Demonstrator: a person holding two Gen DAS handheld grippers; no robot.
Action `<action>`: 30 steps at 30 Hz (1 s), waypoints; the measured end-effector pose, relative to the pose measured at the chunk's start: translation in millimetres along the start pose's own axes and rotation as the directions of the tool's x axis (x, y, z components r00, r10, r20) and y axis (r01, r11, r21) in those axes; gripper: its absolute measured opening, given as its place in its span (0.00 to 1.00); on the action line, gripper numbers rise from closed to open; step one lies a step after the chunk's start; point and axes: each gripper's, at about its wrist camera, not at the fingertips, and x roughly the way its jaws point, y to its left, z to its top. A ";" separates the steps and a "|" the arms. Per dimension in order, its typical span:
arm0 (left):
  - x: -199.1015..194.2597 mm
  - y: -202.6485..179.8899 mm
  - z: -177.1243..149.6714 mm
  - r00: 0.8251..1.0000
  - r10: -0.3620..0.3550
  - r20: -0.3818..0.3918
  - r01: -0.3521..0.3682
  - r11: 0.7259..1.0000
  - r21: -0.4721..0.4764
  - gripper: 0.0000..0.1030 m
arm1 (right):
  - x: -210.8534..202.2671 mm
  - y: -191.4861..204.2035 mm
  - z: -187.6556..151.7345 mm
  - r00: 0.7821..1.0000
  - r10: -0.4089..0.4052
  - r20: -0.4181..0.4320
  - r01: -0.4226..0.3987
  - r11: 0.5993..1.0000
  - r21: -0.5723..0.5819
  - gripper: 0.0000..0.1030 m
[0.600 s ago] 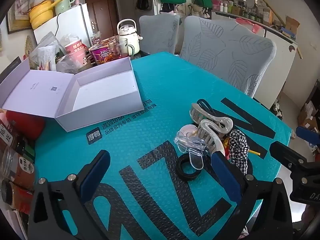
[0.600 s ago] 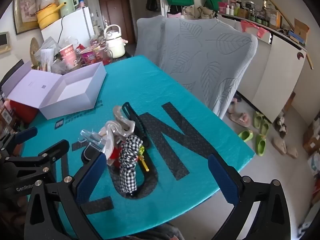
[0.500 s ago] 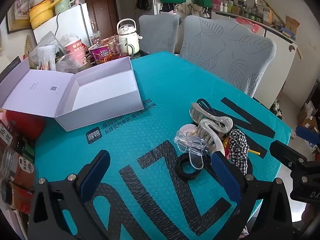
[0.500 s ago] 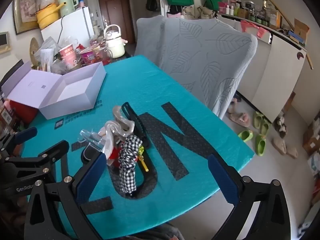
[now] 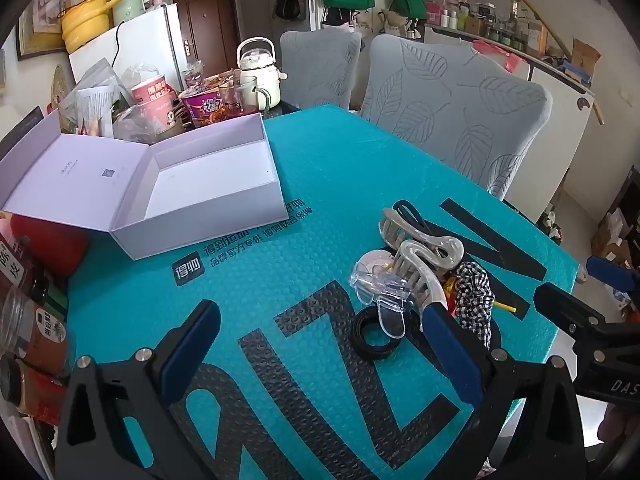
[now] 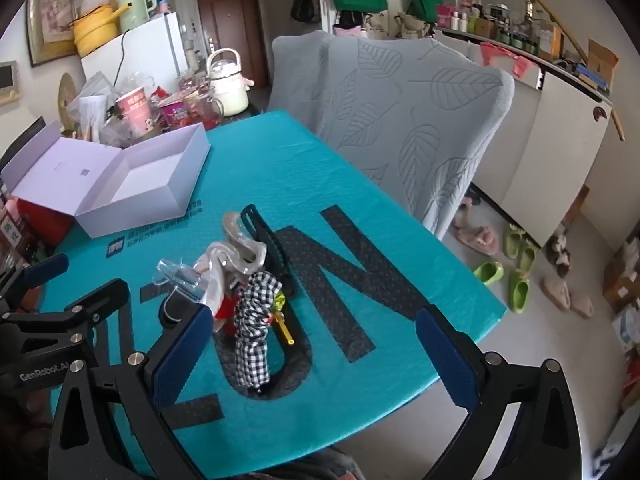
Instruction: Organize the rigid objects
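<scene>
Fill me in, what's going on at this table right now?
A person holds two grippers over the teal table cover; the left gripper and right gripper are both open and empty. A pile of hair accessories, with a pearly claw clip, a checked scrunchie and a black ring, lies untouched. The open white box is empty.

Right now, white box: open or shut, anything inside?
Open and empty: the white box has its lid folded back flat, bare floor showing.
</scene>
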 end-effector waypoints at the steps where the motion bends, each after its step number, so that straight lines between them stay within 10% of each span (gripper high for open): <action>1: 0.0 0.2 0.0 1.000 0.001 0.000 -0.001 1.000 0.000 1.00 | 0.0 0.6 0.0 1.000 0.000 0.000 0.000 1.000 0.000 1.00; 30: -5.3 2.5 1.3 1.000 0.016 0.010 -0.016 1.000 -0.005 1.00 | 1.5 7.9 4.4 1.000 0.003 -0.001 -0.003 0.999 -0.032 1.00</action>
